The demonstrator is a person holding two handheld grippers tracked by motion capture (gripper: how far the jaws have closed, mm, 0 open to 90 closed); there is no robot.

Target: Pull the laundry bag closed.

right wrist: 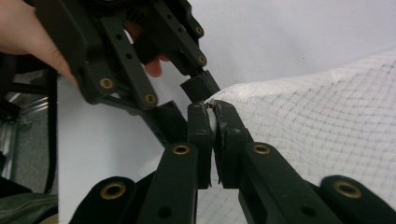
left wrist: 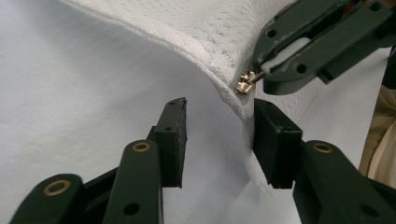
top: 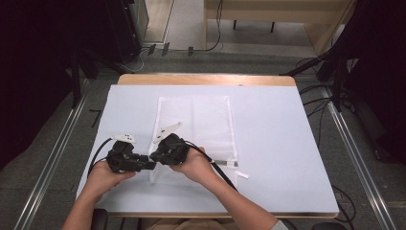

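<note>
A white mesh bag (top: 201, 120) lies flat on the white-covered table (top: 277, 143). Its near left corner is lifted between both grippers. My right gripper (right wrist: 212, 108) is shut on the white pull tab of the bag's zipper; the brass slider (left wrist: 246, 84) hangs just off its jaw tips. The left gripper (left wrist: 219, 109) stands open, jaws on either side of the bag's corner edge (left wrist: 247, 116), which rests against its right-hand pad (left wrist: 273, 140). In the high view the left gripper (top: 149, 165) and right gripper (top: 153, 156) meet tip to tip at that corner.
A small white strip (top: 242, 174) lies on the cover right of the bag's near edge. Cables trail from both grippers toward the person. The table's wooden far edge (top: 206, 79) borders a grey floor with rails and stands.
</note>
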